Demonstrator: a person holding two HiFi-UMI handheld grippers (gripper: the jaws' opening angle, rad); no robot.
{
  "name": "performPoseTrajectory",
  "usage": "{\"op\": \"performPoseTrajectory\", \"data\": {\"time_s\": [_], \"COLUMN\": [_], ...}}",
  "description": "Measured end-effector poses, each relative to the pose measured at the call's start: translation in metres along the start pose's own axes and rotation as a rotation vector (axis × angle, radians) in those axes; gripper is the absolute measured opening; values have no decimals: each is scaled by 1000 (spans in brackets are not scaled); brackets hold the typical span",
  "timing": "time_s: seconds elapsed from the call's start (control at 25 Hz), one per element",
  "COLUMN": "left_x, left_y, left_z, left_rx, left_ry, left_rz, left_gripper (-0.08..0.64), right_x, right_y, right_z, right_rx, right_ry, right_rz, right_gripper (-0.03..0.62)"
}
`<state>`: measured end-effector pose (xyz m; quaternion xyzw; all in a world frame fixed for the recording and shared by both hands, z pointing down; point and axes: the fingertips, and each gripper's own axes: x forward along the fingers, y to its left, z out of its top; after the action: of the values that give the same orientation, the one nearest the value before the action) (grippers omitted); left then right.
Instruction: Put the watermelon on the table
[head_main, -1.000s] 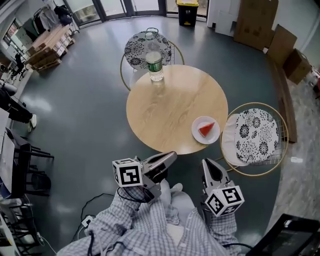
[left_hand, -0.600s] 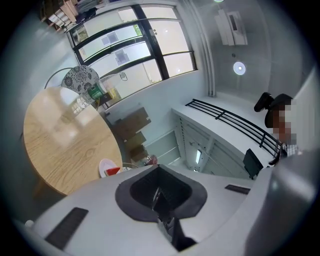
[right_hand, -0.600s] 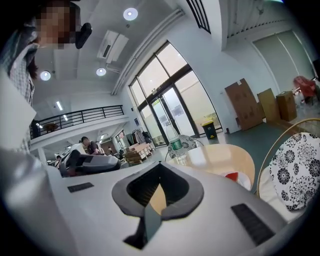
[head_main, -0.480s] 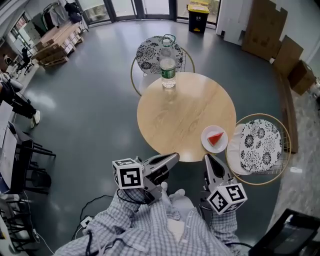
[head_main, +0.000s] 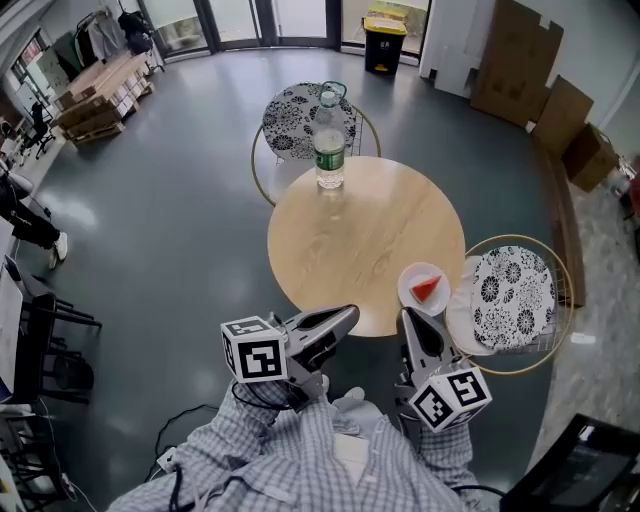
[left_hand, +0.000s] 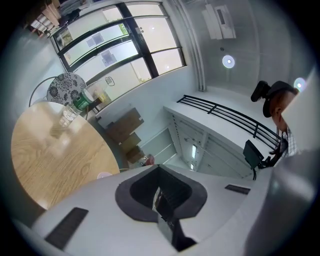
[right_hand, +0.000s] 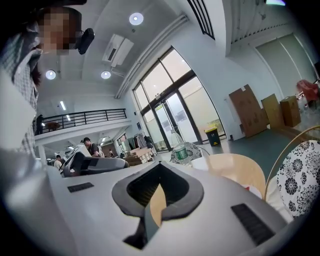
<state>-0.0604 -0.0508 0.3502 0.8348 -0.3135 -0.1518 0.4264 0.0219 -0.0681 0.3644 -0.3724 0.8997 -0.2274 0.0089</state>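
Both the left gripper (head_main: 348, 314) and the right gripper (head_main: 408, 320) sit at lower centre, jaws pressed together on nothing; no grasp is made yet, so the whole task seems left. The watermelon (head_main: 428, 289) lies on a plate (head_main: 407, 290) at the table's (head_main: 340, 235) lower-right rim, just above the right gripper; bare tabletop spreads up-left toward the bottle (head_main: 329, 150); a chair (head_main: 515, 285) crowds the right.

I'm looking at a smooth pale-wood table (head_main: 350, 240), a clear plastic bottle (head_main: 329, 150), a gold wire chair (head_main: 516, 237), glossy grey floor (head_main: 170, 200).

Seen along the right tongs (right_hand: 159, 172), the watermelon (right_hand: 246, 188) is just a red sliver behind their body; the left tongs (head_main: 347, 314) cover part of the near rim of the table (head_main: 340, 230).
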Motion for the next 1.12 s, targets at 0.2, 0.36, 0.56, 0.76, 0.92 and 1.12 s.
{"op": "performPoseTrajectory", "data": {"time_s": [0.2,0.36,0.56,0.76,0.92,1.12], "left_x": [3,9,12,10,14,14], "left_y": [-5,-7,-5,-3,-1,-1], "left_z": [2,-1,-3,-6,-6,-6], "left_rx": [-7,26,32,24,27,30], "left_ry": [11,42,61,76,86,92], "left_rz": [-22,-43,-49,-57,-63,-67], "left_gripper": [6,6,6,6,6,6], "right_x": [4,4,5,5,7,5], "right_y": [7,8,9,10,6,5], "right_z": [8,6,4,2,3,5], "right_rx": [0,16,21,23,35,37], "right_ry": [-16,-20,-17,-17,-22,-31], "right_rz": [1,-4,-8,-18,-32,-35], "right_gripper": [8,8,8,8,8,7]}}
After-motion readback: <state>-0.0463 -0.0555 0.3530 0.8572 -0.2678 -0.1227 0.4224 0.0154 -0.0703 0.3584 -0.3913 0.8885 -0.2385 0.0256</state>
